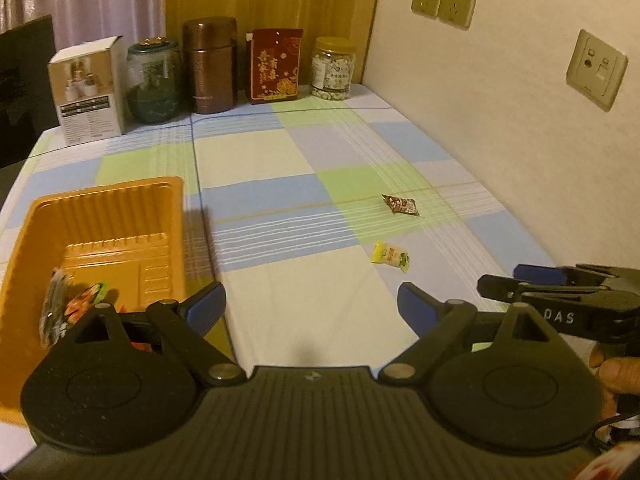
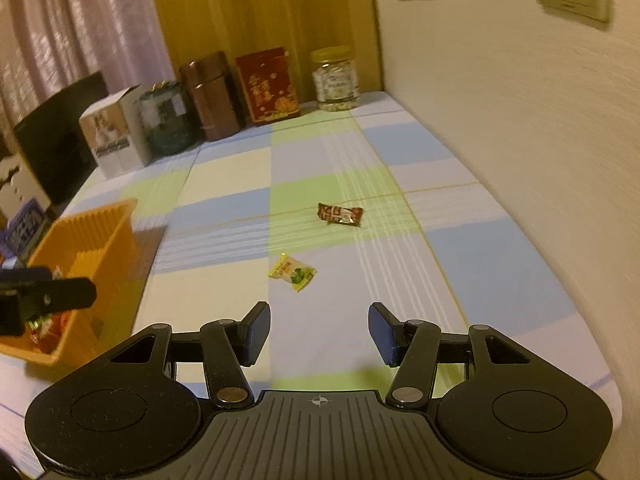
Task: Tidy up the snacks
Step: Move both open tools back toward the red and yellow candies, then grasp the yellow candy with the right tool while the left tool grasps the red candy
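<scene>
Right hand-held gripper (image 2: 318,330) gapes wide, empty; left hand-held gripper (image 1: 312,306) likewise. The yellow candy (image 2: 293,272) lies at 11 o'clock on the tabletop (image 2: 460,200): straddle it squarely, then carry it to the orange tray (image 2: 92,240).

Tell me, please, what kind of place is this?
Probably a room in a home: a table with a checked tablecloth against a wall with power sockets, curtains behind, and a jar of nuts.
</scene>
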`<state>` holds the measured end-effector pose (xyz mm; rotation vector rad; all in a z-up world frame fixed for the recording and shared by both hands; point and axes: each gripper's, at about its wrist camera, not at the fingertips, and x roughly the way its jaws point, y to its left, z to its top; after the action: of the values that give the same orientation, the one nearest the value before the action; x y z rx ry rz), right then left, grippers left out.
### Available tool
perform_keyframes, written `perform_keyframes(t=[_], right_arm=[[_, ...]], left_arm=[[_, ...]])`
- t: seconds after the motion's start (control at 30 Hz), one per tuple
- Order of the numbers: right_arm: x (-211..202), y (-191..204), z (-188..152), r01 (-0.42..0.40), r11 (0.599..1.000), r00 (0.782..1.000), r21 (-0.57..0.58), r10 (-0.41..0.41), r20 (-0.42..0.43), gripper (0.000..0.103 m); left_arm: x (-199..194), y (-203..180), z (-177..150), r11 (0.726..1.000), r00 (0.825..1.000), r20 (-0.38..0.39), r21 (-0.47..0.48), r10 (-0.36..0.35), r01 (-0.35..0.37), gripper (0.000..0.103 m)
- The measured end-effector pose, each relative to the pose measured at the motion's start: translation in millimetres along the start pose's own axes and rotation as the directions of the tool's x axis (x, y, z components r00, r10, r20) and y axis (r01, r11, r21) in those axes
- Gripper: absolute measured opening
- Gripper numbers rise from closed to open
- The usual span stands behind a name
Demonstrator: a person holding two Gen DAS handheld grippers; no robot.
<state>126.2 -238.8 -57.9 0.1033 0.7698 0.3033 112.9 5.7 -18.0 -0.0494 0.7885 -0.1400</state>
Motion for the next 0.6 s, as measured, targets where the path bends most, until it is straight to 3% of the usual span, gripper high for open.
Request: perform_keyframes(t=[0.37, 0.6], right_arm=[[69, -9, 14, -0.095, 0.976, 0.996, -0.195, 0.093, -0.019, 0.055], [104, -2, 20, -0.14, 0.934, 0.99, -0.328, 0.134, -0.041, 0.054]], left_arm=[[56, -2, 22, 0.995, 0.998, -0.049, 0.089, -0.038, 0.042, 0.092], [83, 0, 33, 0.99, 0.997, -0.069, 0.137, -0.029, 0.039, 0.092]])
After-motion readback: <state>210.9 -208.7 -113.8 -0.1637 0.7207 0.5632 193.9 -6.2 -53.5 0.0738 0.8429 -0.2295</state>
